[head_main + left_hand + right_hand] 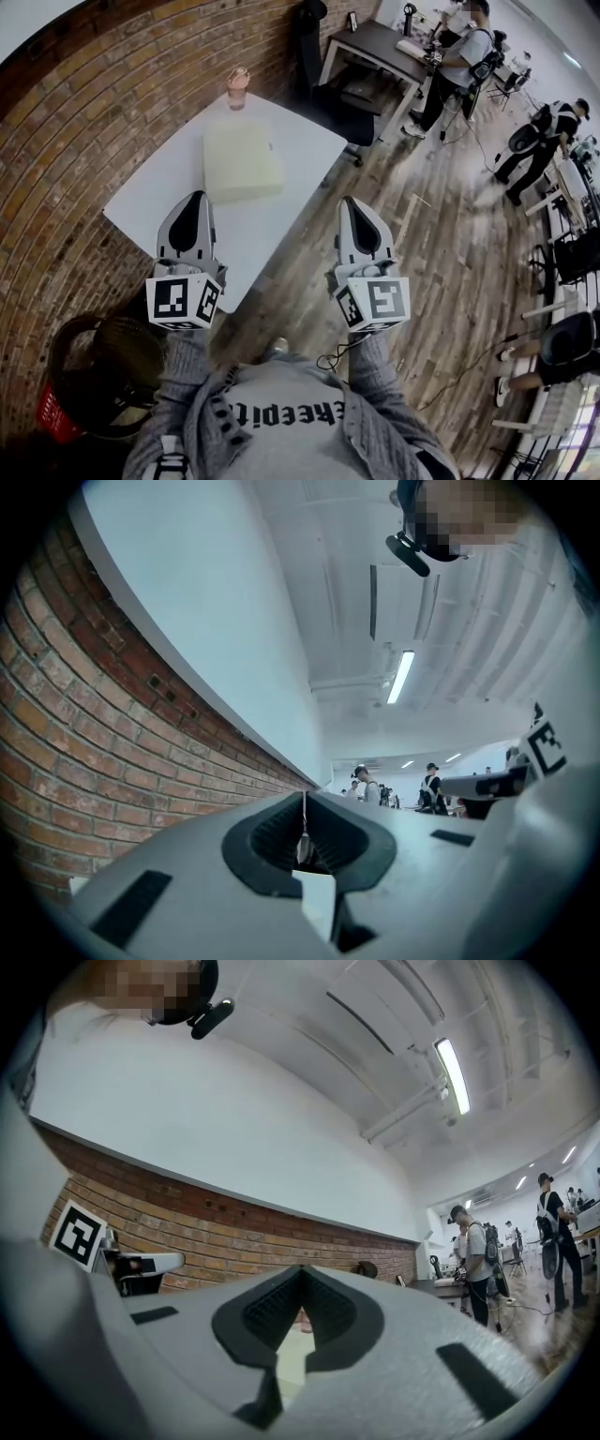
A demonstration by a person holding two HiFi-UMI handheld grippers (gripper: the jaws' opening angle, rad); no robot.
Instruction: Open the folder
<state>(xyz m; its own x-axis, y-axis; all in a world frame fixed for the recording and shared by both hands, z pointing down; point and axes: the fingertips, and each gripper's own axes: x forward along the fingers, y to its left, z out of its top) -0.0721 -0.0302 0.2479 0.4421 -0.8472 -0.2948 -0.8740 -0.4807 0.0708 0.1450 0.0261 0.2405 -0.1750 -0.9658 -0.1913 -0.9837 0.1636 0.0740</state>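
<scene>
A pale yellow folder [242, 159] lies flat and closed on the white table [169, 192], toward its far side. My left gripper [195, 197] is shut and empty, held over the table's near edge, short of the folder. My right gripper [354, 202] is shut too, off the table's right side above the wooden floor. In the left gripper view the jaws [303, 810] meet in a thin line and point up at the brick wall and ceiling. The right gripper [302, 1279] is also closed, with a strip of the pale folder [292, 1365] showing through the notch below.
A pink lidded cup [237, 88] stands at the table's far edge. A curved brick wall [84, 103] runs along the left. A black bin [94, 370] stands at lower left. An office chair [333, 94], a dark desk [375, 42] and several people are at the back right.
</scene>
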